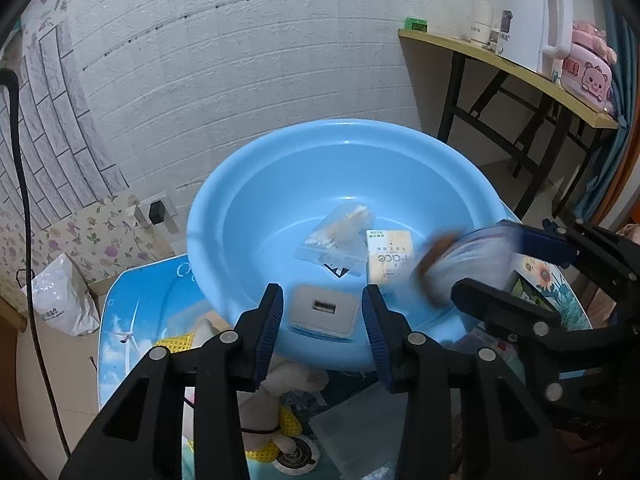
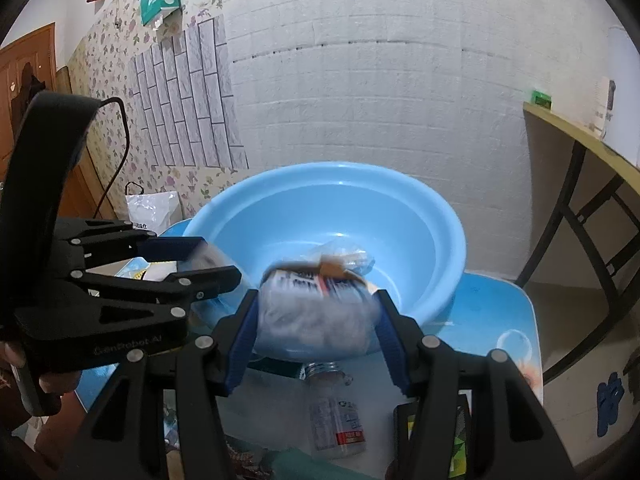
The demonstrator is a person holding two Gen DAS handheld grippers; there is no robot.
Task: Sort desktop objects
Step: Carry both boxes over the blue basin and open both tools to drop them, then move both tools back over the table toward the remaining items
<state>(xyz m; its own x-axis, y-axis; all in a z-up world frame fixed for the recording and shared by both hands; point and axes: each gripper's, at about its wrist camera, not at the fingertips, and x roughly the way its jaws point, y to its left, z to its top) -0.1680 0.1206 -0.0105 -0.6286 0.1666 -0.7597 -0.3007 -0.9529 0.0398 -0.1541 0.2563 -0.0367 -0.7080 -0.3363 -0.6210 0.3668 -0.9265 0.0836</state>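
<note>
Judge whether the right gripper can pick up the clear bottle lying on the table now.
Probably not yet: the right gripper is shut on a white packet, so its jaws are full; the bottle itself lies uncovered.

So the basin (image 1: 344, 148) sits right ahead of both grippers on the table (image 1: 120, 320). Inside it, a charger block (image 1: 323, 311) lies nearest the left gripper (image 1: 322, 330), with a box (image 1: 390, 258) and plastic bag (image 1: 340, 236) behind. A bottle (image 2: 338, 412) lies below the right gripper (image 2: 316, 332).
</note>
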